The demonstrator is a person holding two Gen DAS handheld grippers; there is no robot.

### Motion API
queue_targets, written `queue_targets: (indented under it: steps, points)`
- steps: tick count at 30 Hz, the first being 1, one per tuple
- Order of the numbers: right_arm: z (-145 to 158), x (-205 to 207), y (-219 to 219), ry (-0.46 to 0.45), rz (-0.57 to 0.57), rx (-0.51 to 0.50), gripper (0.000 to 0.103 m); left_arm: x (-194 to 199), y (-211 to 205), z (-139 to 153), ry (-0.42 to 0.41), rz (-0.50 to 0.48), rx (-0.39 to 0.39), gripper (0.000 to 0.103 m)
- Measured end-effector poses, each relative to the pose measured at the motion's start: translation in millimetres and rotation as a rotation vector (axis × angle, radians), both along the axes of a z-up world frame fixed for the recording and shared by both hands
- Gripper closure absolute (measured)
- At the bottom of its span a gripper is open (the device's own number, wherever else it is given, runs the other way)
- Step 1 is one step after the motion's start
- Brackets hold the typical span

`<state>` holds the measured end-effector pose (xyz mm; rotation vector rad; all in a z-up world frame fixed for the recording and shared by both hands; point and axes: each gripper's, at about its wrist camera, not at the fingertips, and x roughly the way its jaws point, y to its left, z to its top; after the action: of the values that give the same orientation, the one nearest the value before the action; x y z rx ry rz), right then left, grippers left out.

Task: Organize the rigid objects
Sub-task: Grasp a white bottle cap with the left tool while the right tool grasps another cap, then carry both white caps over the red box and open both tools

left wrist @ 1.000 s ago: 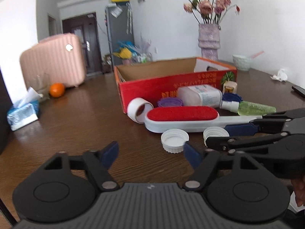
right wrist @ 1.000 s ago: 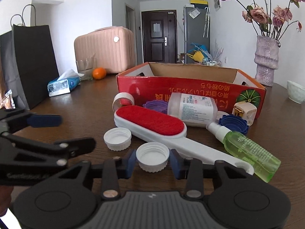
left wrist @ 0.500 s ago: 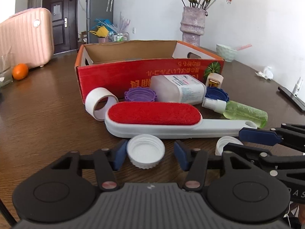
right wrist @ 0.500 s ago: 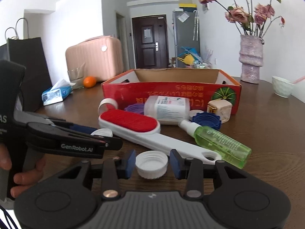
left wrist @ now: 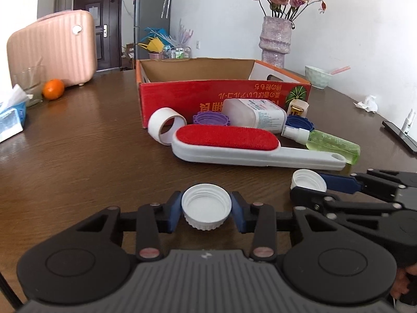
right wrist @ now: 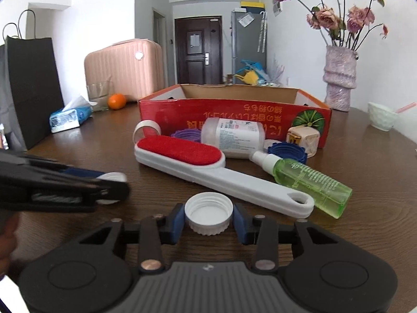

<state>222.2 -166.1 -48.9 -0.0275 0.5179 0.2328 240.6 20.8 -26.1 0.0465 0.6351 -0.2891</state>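
Observation:
My left gripper (left wrist: 206, 210) is shut on a white bottle cap (left wrist: 206, 207) and holds it just above the table. My right gripper (right wrist: 209, 215) is shut on a second white bottle cap (right wrist: 208, 212); that cap also shows in the left wrist view (left wrist: 308, 180). Ahead lie a red lint brush with a white handle (left wrist: 234, 143), a white tape roll (left wrist: 164, 125), a purple lid (left wrist: 211, 118), a white bottle (left wrist: 254, 114), a blue lid (left wrist: 298, 123), a green spray bottle (left wrist: 328, 144) and a cream plug (left wrist: 297, 108). The open red cardboard box (left wrist: 208, 94) stands behind them.
A pink suitcase (left wrist: 52, 49), an orange (left wrist: 53, 88) and a tissue pack (left wrist: 10, 117) are at the far left. A vase of flowers (left wrist: 276, 41), a white bowl (left wrist: 318, 75) and a dark phone (left wrist: 398, 137) are on the right. A black paper bag (right wrist: 28, 91) stands left.
Both grippers have closed onto their white caps. The left gripper moved onto the left cap, then drew back with it; the right one lifted slightly.

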Motion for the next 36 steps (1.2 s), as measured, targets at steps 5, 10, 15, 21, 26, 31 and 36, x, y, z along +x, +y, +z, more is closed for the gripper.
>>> queue_targets:
  steps: [5, 10, 15, 21, 26, 31, 36]
  points:
    - [10.8, -13.4, 2.1, -0.048, 0.009, 0.014, 0.064, -23.0, 3.5, 12.7, -0.045, 0.017, 0.005, 0.062]
    - [25.1, -31.4, 0.7, -0.108, 0.016, 0.017, 0.064, -46.0, 7.7, 28.2, -0.095, 0.035, 0.005, 0.062]
    - [36.9, -39.1, -19.8, -0.157, -0.031, 0.016, 0.064, -50.6, 7.2, 43.3, -0.149, 0.070, 0.001, 0.062]
    - [54.5, -6.4, -57.1, -0.174, -0.119, 0.038, 0.064, -21.9, 2.5, 56.6, -0.182, 0.110, -0.015, 0.063]
    - [78.4, 46.1, -74.4, -0.251, -0.104, 0.010, 0.064, 28.5, -6.1, 72.0, -0.258, 0.132, 0.007, 0.062]
    - [102.8, 119.0, -91.3, -0.261, -0.031, 0.012, 0.064, 91.5, -5.7, 90.4, -0.302, 0.152, -0.006, 0.062]
    - [118.6, 221.3, -103.2, -0.148, -0.014, 0.049, 0.064, 176.4, -4.9, 103.5, -0.241, 0.148, -0.042, 0.062]
